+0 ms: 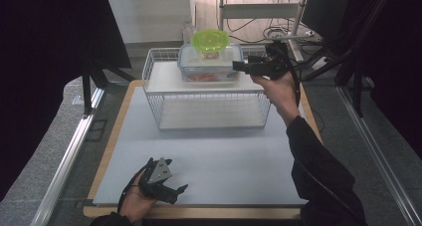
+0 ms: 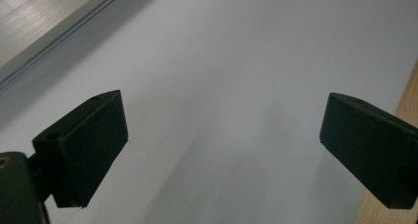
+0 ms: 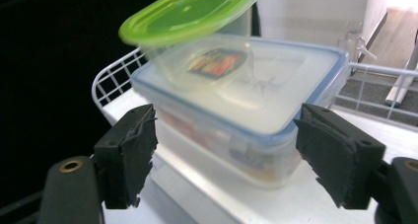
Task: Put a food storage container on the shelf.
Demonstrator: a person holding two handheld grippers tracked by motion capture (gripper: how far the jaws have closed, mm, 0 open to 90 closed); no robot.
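Note:
A clear plastic box with a blue-rimmed lid (image 1: 209, 62) (image 3: 236, 120) stands on the top shelf of a white wire rack (image 1: 199, 86). On the box sits a small clear tub with a lime-green lid (image 1: 210, 39) (image 3: 192, 17), tilted in the right gripper view. My right gripper (image 1: 238, 65) (image 3: 224, 155) is open, level with the box's right end, one jaw on each side of its near corner without touching it. My left gripper (image 1: 169, 178) (image 2: 222, 150) rests low near the table's front left edge, open, with bare grey mat between its jaws.
The grey mat (image 1: 209, 161) covers a wooden tabletop (image 1: 107, 151). The rack's lower shelf (image 1: 211, 114) holds nothing. Black curtains stand at both sides, and cables and a metal frame (image 1: 259, 12) lie behind the rack.

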